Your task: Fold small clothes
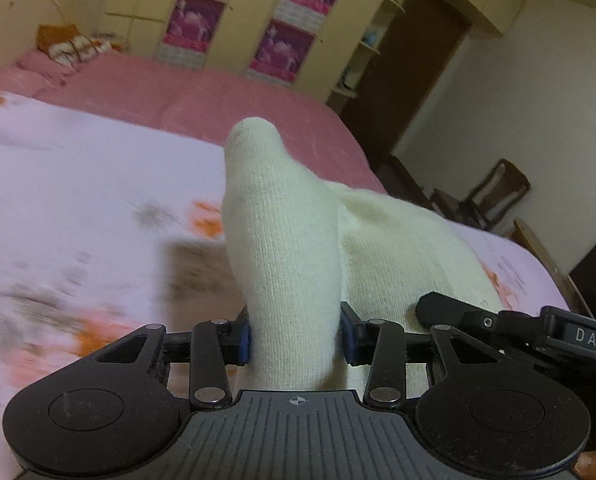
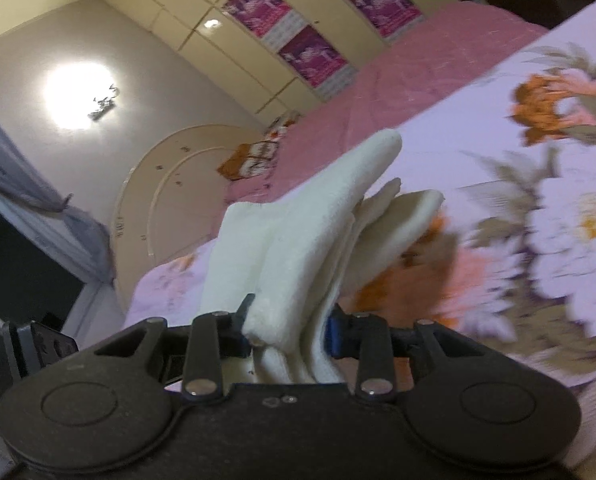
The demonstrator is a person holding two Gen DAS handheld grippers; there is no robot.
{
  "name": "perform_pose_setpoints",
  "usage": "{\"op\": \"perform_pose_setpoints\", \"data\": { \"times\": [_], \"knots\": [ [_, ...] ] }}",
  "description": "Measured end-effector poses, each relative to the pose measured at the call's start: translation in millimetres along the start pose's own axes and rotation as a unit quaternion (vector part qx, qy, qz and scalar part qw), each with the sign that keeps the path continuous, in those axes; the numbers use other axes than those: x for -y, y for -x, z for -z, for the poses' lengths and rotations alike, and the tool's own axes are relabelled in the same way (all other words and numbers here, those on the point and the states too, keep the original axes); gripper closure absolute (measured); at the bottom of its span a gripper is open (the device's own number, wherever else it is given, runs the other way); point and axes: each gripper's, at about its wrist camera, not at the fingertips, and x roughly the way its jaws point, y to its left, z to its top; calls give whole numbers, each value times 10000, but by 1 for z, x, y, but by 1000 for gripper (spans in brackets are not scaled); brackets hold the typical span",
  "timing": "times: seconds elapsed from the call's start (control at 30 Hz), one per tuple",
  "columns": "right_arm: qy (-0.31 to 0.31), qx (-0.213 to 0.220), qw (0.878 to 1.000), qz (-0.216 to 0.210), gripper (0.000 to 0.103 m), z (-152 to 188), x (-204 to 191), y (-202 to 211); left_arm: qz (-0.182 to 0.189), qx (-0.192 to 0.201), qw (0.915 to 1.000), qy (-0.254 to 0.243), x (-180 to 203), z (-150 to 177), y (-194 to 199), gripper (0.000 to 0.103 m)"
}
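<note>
Both grippers pinch cream socks above the floral bedspread (image 1: 78, 168): left gripper (image 1: 296, 338) on one sock (image 1: 282, 240), right gripper (image 2: 288, 330) on bunched socks (image 2: 298, 240).

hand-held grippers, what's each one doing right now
Left hand-held gripper: closed on the white sock.
Right hand-held gripper: closed on bunched white sock fabric, above the floral bedspread.
</note>
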Motion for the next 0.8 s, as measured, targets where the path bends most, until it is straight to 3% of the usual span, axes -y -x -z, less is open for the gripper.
{"op": "perform_pose_setpoints", "data": {
  "times": [0.23,0.43,0.63,0.8],
  "knots": [
    [129,-206,9993,-285,70,28,-66,-48,-260,230,9994,12,-80,-15,56,62],
    [43,-340,9987,-376,70,61,-114,-109,-495,287,9983,120,-164,-21,82,62],
    [-65,-546,9976,-409,70,88,-140,-172,-680,266,9971,197,-239,-17,74,62],
    [-52,-748,9972,-31,70,104,-133,-206,-801,148,9965,186,-280,0,49,58]
  ]
}}
